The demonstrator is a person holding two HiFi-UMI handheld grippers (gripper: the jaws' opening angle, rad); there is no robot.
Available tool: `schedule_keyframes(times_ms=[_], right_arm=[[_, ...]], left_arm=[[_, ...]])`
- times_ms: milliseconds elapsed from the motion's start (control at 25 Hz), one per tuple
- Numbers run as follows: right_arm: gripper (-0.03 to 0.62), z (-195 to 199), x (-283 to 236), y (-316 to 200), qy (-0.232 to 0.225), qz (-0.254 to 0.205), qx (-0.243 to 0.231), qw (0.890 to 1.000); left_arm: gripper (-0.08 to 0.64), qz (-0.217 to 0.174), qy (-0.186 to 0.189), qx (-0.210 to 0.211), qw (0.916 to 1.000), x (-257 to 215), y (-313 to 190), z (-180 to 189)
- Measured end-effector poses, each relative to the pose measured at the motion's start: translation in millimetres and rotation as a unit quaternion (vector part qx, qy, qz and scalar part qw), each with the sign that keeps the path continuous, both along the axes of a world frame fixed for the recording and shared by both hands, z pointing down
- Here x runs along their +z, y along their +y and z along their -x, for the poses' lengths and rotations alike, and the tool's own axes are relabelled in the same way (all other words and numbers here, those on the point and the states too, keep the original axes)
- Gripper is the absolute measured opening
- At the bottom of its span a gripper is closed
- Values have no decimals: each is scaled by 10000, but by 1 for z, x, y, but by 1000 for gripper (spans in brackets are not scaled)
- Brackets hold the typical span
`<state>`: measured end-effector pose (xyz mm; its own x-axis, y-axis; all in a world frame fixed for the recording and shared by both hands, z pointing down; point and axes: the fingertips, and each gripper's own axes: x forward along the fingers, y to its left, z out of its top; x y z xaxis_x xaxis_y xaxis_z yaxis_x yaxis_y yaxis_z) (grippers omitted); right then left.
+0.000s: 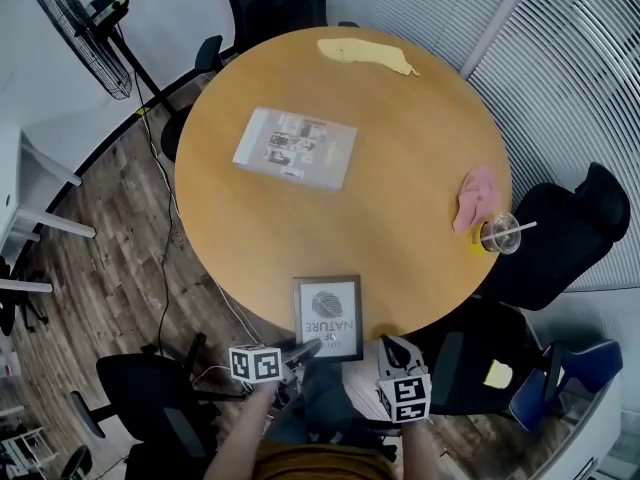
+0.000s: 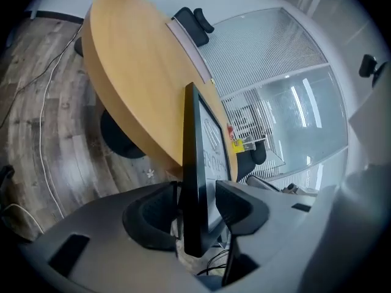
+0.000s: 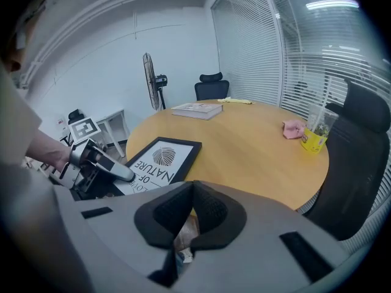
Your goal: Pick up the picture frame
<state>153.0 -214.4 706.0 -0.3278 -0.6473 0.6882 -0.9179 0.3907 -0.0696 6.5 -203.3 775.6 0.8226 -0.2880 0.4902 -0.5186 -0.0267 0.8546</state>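
A black picture frame with a white leaf print lies at the near edge of the round wooden table, its near end sticking out past the rim. My left gripper is at the frame's near left corner. In the left gripper view the frame stands edge-on between the wide jaws, with a gap on the print side, so the left gripper is open. My right gripper hangs just right of the frame, below the table edge. Its pads meet with nothing between them. The right gripper view shows the frame and the left gripper.
On the table lie a wrapped book, a yellow cloth at the far edge, a pink cloth and a plastic cup with a straw at the right. Black office chairs ring the table. A fan and floor cables are left.
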Motion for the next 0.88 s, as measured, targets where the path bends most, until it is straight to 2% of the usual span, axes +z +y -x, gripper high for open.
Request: schedule_keyframes(times_ms=[160, 240, 720, 880], right_arm=[[12, 3, -4, -10, -95, -77, -36, 9999], [12, 3, -4, -11, -101, -75, -46, 9999], [12, -7, -14, 7, -103, -214, 235, 9994], [12, -7, -18, 12, 133, -330, 130, 9993]], left_arm=[[196, 45, 163, -89, 9998, -2, 0, -2], [149, -5, 153, -139, 9998, -6, -2, -3], [121, 151, 364, -370, 9985, -10, 1, -4], [95, 209, 626, -507, 9965, -21, 0, -7]])
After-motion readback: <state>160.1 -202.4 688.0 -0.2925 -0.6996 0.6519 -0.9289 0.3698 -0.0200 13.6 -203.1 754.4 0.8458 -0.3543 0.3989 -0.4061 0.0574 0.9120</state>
